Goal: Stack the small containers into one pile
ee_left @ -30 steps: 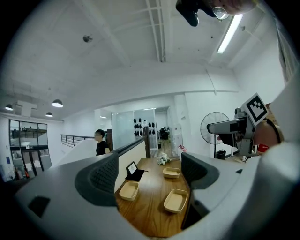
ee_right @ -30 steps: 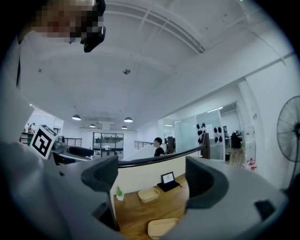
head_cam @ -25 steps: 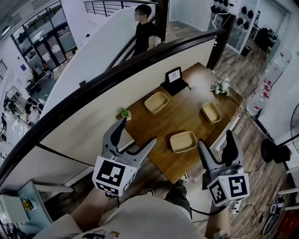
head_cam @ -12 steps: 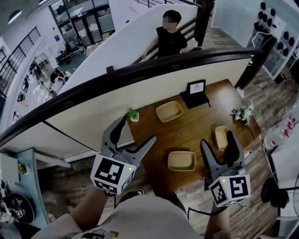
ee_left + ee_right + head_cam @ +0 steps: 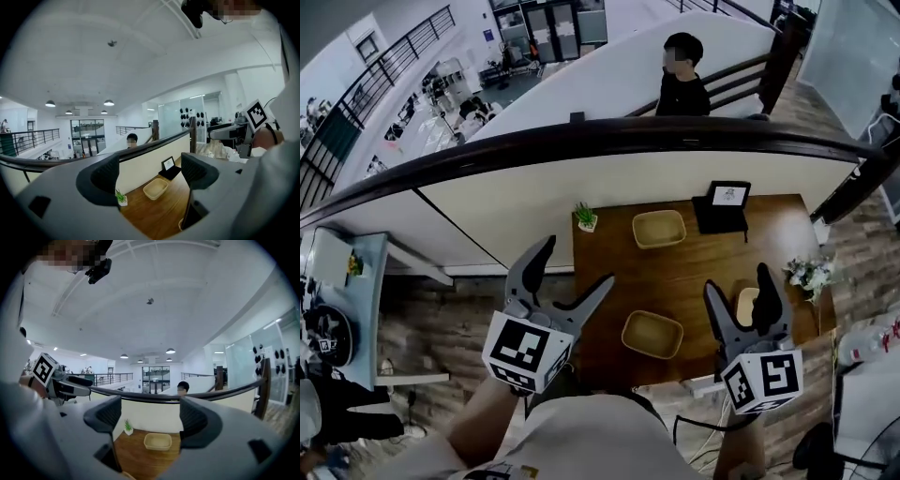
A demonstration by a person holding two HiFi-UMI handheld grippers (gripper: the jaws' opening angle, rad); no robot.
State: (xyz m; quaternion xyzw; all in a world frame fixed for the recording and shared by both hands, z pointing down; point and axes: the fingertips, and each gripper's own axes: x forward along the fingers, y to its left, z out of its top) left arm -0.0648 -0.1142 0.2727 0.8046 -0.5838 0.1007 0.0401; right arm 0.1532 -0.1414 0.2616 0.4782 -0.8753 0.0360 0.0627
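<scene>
Left gripper (image 5: 577, 262) fingers spread, empty; right gripper (image 5: 739, 278) fingers spread, just closing slightly, empty; container (image 5: 652, 334) on counter (image 5: 694, 267) beyond fingertips.

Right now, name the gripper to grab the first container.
Right, probably: the right gripper, empty jaws wide though just closing slightly, lines up with the right-hand container; the left gripper hangs at the table's edge.

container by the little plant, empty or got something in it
Empty: the container beside the plant sits upright on the table, and only its bare inside shows.
</scene>
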